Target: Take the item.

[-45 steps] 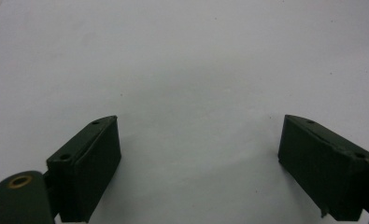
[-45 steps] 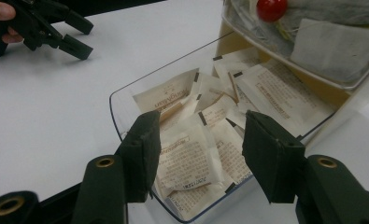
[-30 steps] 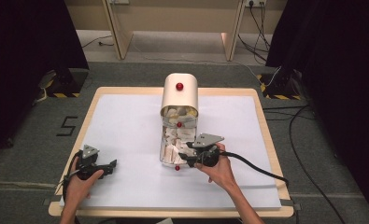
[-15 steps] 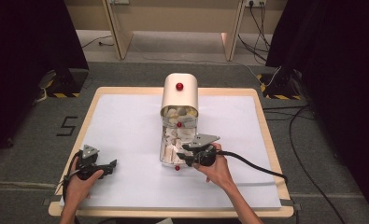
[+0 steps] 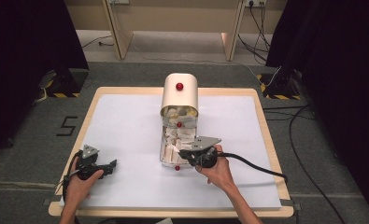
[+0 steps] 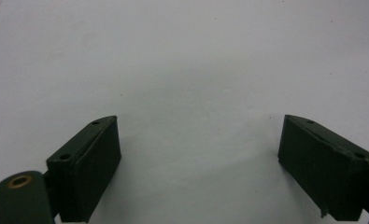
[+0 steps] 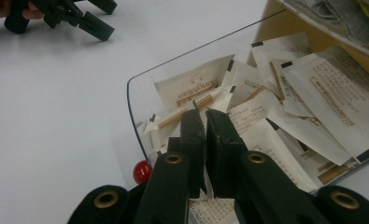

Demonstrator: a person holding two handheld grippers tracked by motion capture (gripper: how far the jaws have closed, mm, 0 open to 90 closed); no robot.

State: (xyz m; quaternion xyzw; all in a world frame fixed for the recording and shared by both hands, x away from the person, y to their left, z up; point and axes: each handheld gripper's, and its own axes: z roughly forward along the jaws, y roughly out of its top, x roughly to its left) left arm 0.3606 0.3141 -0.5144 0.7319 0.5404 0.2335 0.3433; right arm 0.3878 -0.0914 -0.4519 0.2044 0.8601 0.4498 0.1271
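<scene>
A cream dispenser box [image 5: 179, 95] with a red knob [image 5: 179, 86] stands mid-table. Its clear drawer [image 7: 135, 100] is pulled out toward me and is full of paper sachets [image 7: 308, 79]. My right gripper [image 7: 204, 114] reaches into the drawer's near end [image 5: 184, 153]. Its jaws have just been closing and now pinch the edge of a white sachet [image 7: 209, 209]. The drawer's red knob [image 7: 142, 171] sits just left of the jaws. My left gripper [image 6: 198, 168] rests open on the white mat at the front left [image 5: 108, 166], with nothing between its jaws.
The white mat [image 5: 126, 126] covers a wooden tabletop with a raised rim [image 5: 266, 135]. The right gripper's cable [image 5: 257, 165] trails to the right across the mat. Dark curtains and floor cables surround the table. My left gripper [image 7: 91, 18] shows far off in the right gripper view.
The right gripper's jaws have drawn together over the drawer's near end. Both hands have stayed where they were.
</scene>
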